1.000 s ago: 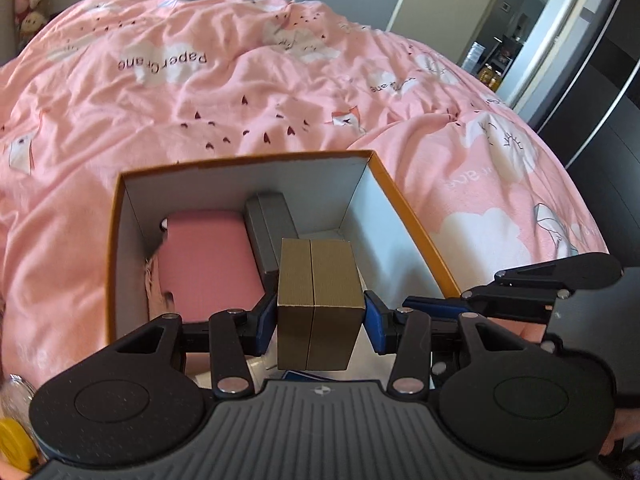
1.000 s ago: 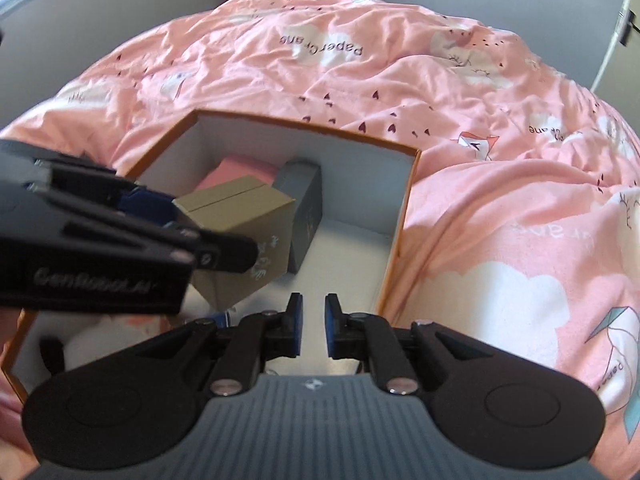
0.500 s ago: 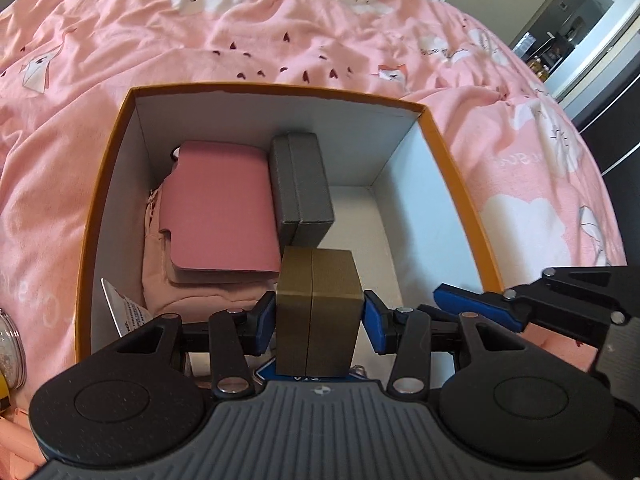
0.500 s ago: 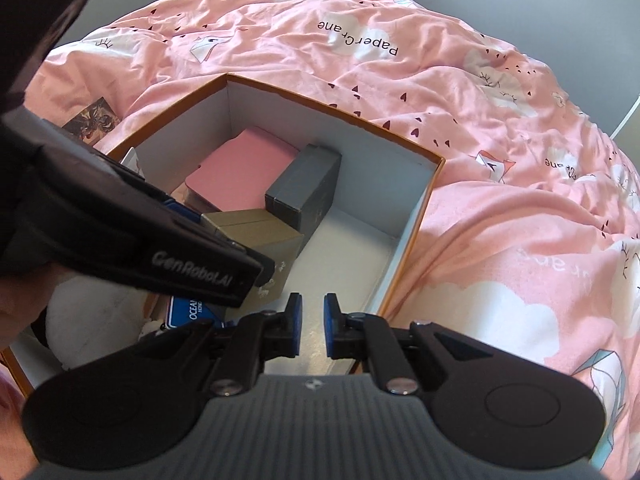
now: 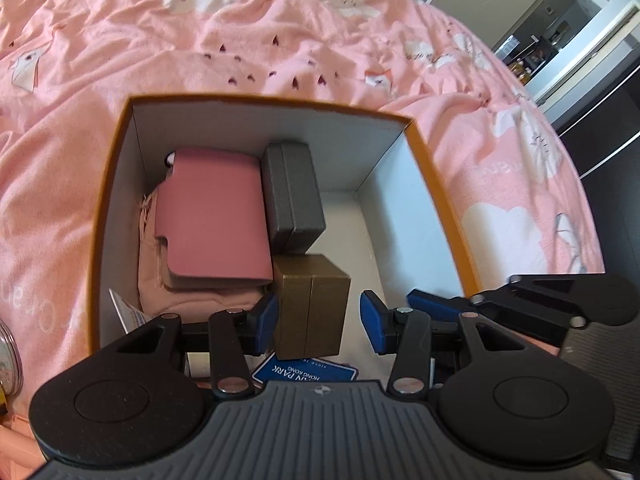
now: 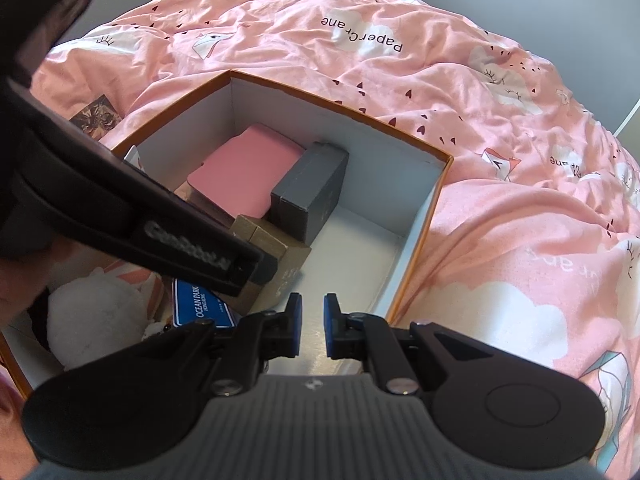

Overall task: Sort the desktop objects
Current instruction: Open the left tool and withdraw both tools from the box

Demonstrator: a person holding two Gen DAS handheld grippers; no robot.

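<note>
Now we are holding left gripper (image 5: 318,322) spread around brown box (image 5: 310,306): left pad touching it, right pad apart. Brown box standing inside orange box (image 5: 448,216), grey box (image 5: 292,196) just ahead. We are keeping right gripper (image 6: 310,330) nearly closed, empty.

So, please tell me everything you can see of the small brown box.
The small brown box looks like olive-brown cardboard, closed, with a seam down its top. It stands inside the orange-rimmed carton, beside the grey box, partly over a blue card. The left tool straddles it; one pad stands clear.
</note>
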